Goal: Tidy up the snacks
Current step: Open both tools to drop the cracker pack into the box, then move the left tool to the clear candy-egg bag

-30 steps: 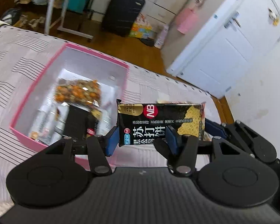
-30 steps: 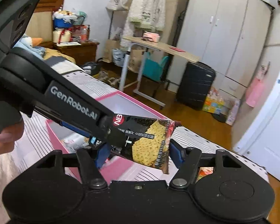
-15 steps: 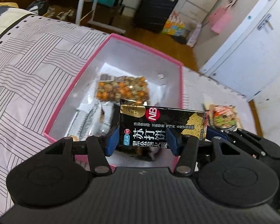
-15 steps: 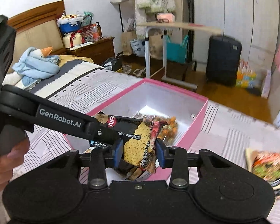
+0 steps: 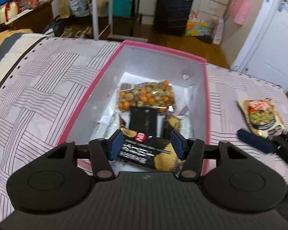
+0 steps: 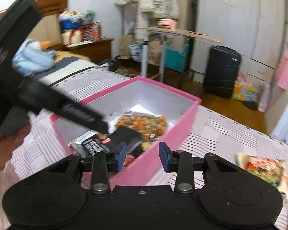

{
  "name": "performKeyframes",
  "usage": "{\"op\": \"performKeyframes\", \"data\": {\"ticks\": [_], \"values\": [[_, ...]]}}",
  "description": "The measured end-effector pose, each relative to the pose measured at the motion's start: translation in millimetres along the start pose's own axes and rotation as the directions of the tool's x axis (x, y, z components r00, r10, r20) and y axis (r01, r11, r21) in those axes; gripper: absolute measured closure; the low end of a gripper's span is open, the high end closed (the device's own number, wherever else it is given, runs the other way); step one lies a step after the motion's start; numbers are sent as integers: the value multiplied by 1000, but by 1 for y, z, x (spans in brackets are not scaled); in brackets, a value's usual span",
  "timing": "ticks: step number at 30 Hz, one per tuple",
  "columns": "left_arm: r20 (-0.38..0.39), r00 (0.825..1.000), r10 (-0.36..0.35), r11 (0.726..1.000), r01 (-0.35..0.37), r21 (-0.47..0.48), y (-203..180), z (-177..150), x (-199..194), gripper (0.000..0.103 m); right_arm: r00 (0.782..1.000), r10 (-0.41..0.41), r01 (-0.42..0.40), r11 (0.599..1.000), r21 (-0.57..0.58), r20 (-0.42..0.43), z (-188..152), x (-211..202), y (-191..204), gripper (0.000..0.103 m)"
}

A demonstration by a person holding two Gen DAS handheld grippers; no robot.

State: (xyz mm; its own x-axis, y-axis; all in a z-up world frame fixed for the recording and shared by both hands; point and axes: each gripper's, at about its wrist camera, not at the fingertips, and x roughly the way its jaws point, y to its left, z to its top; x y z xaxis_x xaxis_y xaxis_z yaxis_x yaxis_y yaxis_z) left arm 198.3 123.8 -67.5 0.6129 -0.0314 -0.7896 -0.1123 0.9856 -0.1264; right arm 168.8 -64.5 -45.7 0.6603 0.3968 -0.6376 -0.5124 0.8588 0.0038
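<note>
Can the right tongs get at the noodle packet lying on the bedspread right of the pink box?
Probably yes: the right tongs are open and empty, and the colourful noodle packet lies uncovered on the striped bedspread.

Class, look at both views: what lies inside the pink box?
Inside the pink cardboard box: a clear bag of orange mixed snacks, a black cracker packet and other packets, partly covered and unidentifiable.

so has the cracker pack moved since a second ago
Yes. The cracker pack went from held above the bed, beside the pink box, down into the box; both hand-held grippers have let go.
</note>
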Motion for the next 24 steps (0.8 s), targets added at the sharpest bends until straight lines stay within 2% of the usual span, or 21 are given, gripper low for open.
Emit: {"op": "performKeyframes", "data": {"ticks": [8,16,21,24], "values": [[85,990,-109,991,101,85,-38,2,-63,48,992,-123,119,984,131,21,9,-93,-62,55],[75,975,-209,944,181,275,-105,-7,-102,48,963,-269,260,928,265,-5,-20,-177,-136,49],[30,960,-279,914,256,315,-148,-9,-103,45,964,-266,251,885,392,-16,-38,-196,-181,44],[11,954,-301,901,281,330,-175,-13,-91,43,958,-286,269,866,421,-24,-47,-191,-197,42]]}}
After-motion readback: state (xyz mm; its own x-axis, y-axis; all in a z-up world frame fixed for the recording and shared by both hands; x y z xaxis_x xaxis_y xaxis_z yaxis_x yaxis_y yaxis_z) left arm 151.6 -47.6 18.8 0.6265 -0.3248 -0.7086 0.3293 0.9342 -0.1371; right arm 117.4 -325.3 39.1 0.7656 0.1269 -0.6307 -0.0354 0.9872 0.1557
